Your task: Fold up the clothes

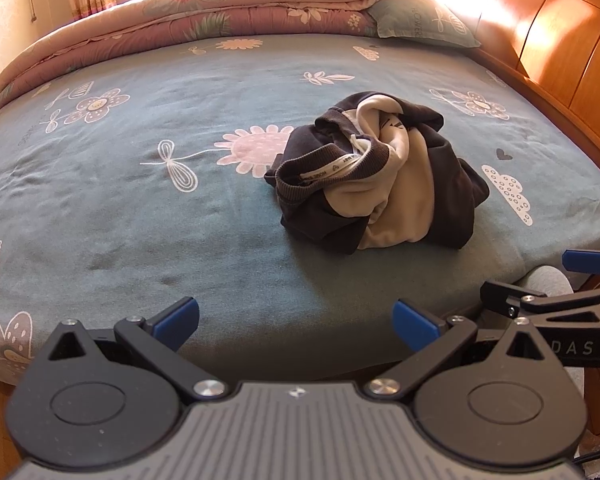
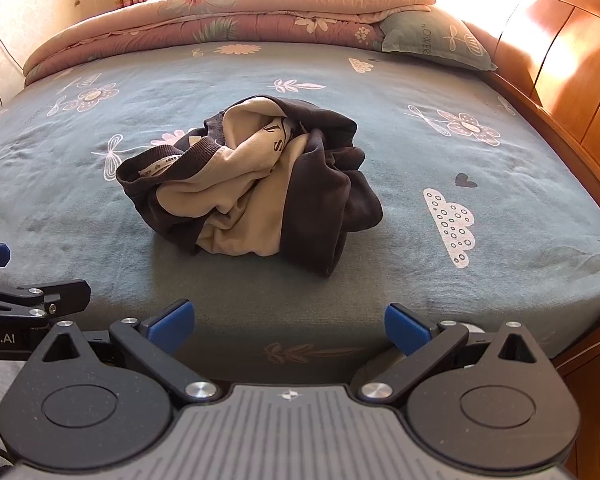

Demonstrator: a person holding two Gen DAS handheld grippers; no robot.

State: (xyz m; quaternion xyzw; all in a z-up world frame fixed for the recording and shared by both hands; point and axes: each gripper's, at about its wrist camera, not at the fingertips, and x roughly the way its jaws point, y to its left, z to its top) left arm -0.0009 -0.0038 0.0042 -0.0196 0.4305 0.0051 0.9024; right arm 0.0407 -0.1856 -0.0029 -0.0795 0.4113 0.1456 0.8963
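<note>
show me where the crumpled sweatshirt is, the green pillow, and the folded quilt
crumpled sweatshirt (image 2: 244,200): right wrist view, on its cream front panel.
green pillow (image 2: 432,42): right wrist view, on the middle of its printed face.
folded quilt (image 1: 204,24): left wrist view, on its pink side fold.

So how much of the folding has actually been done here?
Nothing looks done. The dark and cream garment lies in a crumpled heap on the bed sheet. The left gripper and right gripper are both open, empty, and short of it at the bed's near edge. Spreading it flat and all the folds remain.
</note>
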